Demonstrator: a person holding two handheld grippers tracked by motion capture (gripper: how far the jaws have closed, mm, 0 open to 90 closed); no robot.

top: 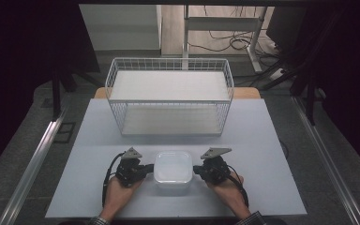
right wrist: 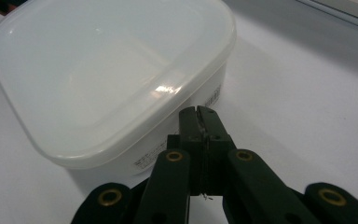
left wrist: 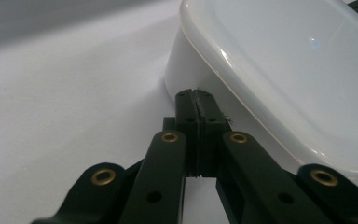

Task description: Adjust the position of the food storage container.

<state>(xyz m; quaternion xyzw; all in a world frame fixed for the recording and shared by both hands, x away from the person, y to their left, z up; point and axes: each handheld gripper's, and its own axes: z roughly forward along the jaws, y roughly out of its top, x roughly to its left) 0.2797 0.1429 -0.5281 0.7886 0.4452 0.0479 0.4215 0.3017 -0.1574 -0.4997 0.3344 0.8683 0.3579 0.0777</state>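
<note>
Hands low on table [top: 75, 178], closed tongs (both) flanking lidded container [top: 172, 168].

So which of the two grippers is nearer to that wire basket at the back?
Neither clearly. The left gripper and right gripper flank the white lidded container, each shut against one of its sides, about equally far from the wire basket.

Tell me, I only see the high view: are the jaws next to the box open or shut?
Observer: Shut. The left gripper has its jaws pressed together, with nothing between them.
Operator: And the other one?
Observer: The right gripper is shut too, with its tips beside the side wall of the box.
Operator: Is there writing on the box?
Observer: Yes, there's a small printed label on that wall, too small to read.
</note>
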